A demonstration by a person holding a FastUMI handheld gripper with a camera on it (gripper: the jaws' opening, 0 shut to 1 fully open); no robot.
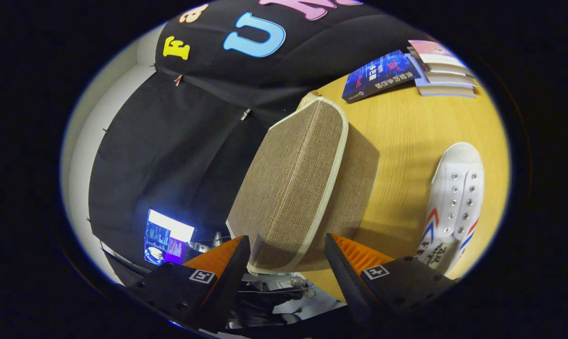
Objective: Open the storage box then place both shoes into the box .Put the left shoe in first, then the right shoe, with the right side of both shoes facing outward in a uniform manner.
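Storage box position?
— Woven fabric box with pale piping, standing on the wooden table; its near corner sits between the gripper fingers.

Finger state?
— Apart; whether either touches the box cannot be told.

Shoe location?
— One white lace-up shoe with red and blue stripes lies on the table beside the box. Books lie beyond it.
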